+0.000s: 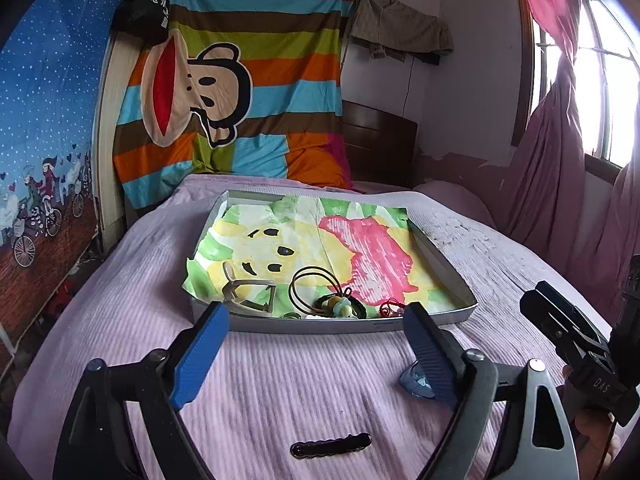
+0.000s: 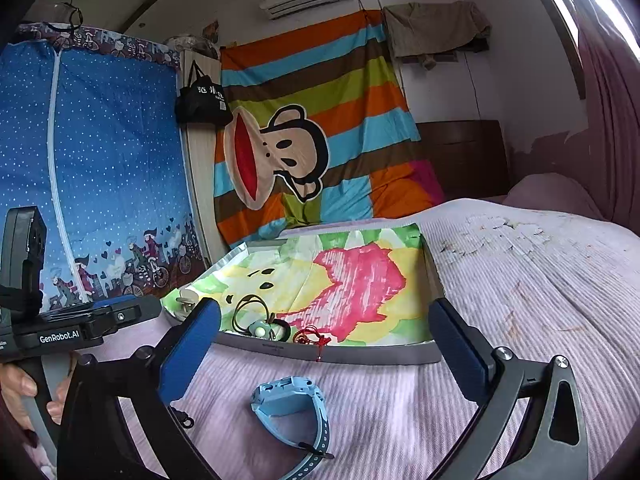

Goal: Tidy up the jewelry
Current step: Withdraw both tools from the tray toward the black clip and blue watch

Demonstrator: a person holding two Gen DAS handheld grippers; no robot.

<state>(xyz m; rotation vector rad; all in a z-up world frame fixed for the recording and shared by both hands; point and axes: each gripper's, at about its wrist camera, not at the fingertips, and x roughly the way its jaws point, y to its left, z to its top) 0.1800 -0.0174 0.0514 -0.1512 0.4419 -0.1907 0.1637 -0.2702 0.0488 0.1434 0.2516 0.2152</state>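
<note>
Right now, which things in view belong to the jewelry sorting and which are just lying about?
Job:
- tray
- blue watch on the bed
- black hair clip on the bed
- cords and charms in the tray

Lying about:
- striped monkey sheet
- black bag
- pink curtain

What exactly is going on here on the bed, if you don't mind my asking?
A person is sorting jewelry on a bed, a two-finger gripper in each hand. Both the left gripper and the right gripper are open and hold nothing. A shallow tray lined with a colourful cloth already holds a cord necklace, a hair claw and a red string piece. A blue watch and a dark hair clip lie on the bedspread outside the tray.
</note>
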